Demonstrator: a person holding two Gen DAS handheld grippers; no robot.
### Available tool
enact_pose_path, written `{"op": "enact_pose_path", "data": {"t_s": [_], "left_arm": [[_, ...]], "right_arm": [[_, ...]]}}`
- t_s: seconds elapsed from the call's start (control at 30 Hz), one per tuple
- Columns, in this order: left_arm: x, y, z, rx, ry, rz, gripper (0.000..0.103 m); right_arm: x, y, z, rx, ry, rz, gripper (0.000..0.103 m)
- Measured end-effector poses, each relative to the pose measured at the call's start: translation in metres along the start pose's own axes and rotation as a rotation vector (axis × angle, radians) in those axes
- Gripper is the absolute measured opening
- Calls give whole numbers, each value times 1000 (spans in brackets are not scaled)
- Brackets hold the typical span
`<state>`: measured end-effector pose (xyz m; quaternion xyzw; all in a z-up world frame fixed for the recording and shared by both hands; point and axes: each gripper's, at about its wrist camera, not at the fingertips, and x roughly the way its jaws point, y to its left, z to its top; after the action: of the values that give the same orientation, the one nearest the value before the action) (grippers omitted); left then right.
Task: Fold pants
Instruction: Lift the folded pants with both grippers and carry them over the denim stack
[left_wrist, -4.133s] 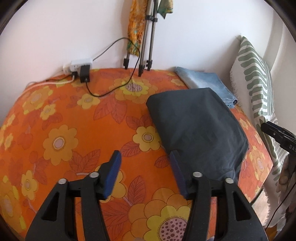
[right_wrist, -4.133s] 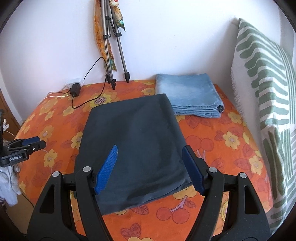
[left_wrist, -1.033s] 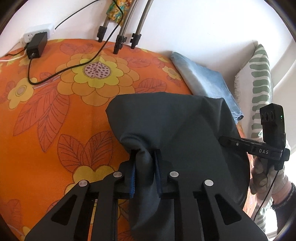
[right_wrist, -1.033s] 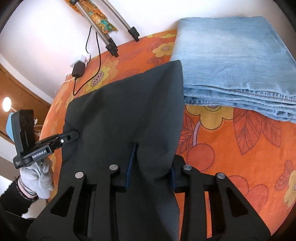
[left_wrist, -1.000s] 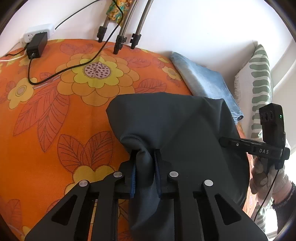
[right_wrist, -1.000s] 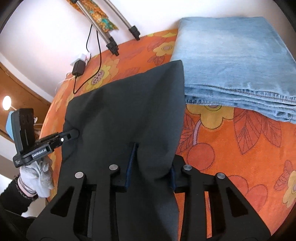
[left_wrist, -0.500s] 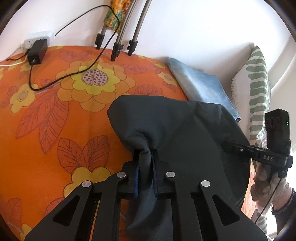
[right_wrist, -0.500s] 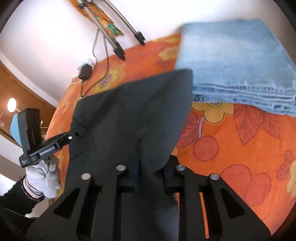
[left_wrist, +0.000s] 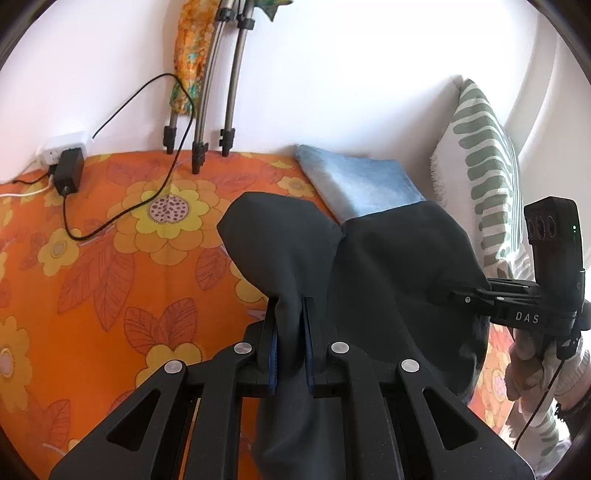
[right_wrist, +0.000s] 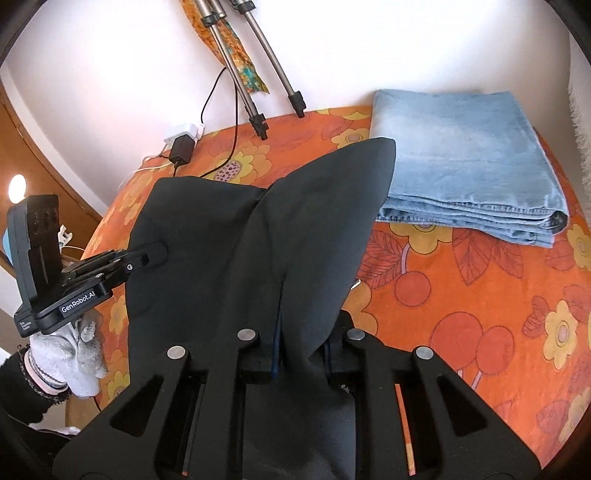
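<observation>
The dark grey pants (left_wrist: 388, 266) are lifted off the orange flowered bedspread (left_wrist: 92, 258) and hang between my two grippers. My left gripper (left_wrist: 290, 321) is shut on the near left edge of the pants. My right gripper (right_wrist: 301, 347) is shut on the near right edge of the pants (right_wrist: 295, 229). Each gripper shows in the other's view: the right gripper (left_wrist: 448, 291) at the right, the left gripper (right_wrist: 157, 254) at the left, both pinching cloth. The cloth sags in a fold between them.
Folded light blue jeans (right_wrist: 465, 166) lie at the back right of the bed, just behind the pants. Tripod legs (left_wrist: 199, 147), a black charger (left_wrist: 68, 171) with its cable and a white power strip stand at the back wall. A green striped pillow (left_wrist: 484, 166) leans at the right.
Both grippers went from open over the flat pants to shut on the near edge. In the last second they have raised the cloth higher off the bed.
</observation>
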<state>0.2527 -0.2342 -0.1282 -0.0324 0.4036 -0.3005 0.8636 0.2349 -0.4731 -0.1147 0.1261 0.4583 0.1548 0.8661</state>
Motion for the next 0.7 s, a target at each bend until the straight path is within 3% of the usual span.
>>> {"op": "enact_pose_path", "data": {"t_s": [0.7], "left_arm": [[-54,-27,15,63,-109,-42,9]], "right_arm": [[-77,38,-10,-37,-154,-53,15]]}}
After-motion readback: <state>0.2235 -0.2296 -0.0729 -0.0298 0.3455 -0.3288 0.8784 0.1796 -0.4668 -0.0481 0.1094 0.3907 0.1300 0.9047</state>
